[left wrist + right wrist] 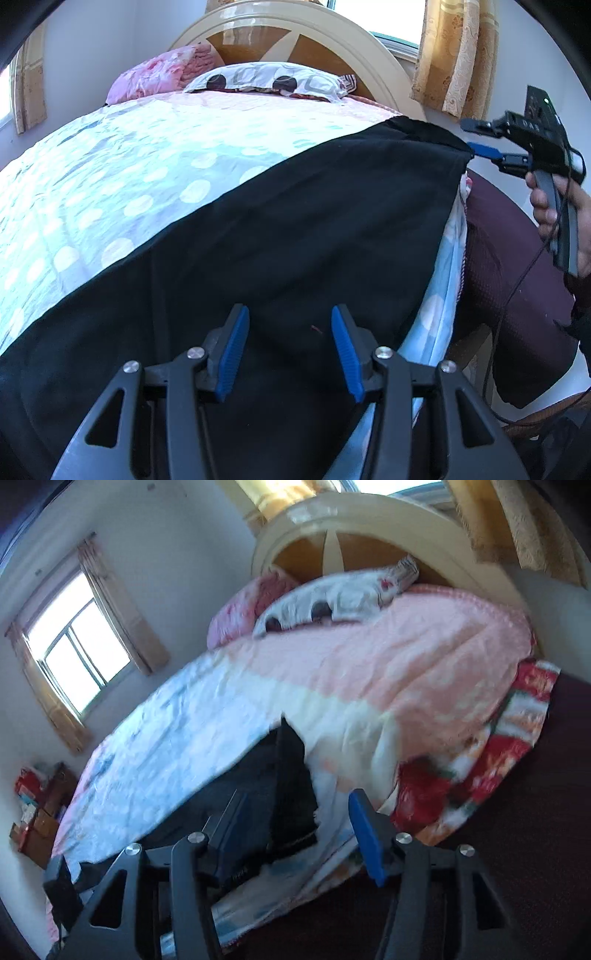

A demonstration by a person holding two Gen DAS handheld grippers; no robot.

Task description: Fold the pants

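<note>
Black pants (280, 236) lie spread flat along the near edge of the bed, over a dotted pale-blue cover (122, 177). My left gripper (288, 350) hovers open just above the cloth, with nothing pinched between its blue pads. At the far right a hand holds my right gripper (468, 136), jaws apart, by the far corner of the pants. In the right wrist view that black corner (291, 790) lies between the fingers of the right gripper (299, 830); the pads do not press on it.
A patterned pillow (266, 79) and a pink pillow (155, 75) sit against the curved headboard (295, 22). Beside the bed stands dark maroon upholstery (517, 295), with a cable hanging from the right gripper. Boxes (37, 812) are stacked under the window (77, 642).
</note>
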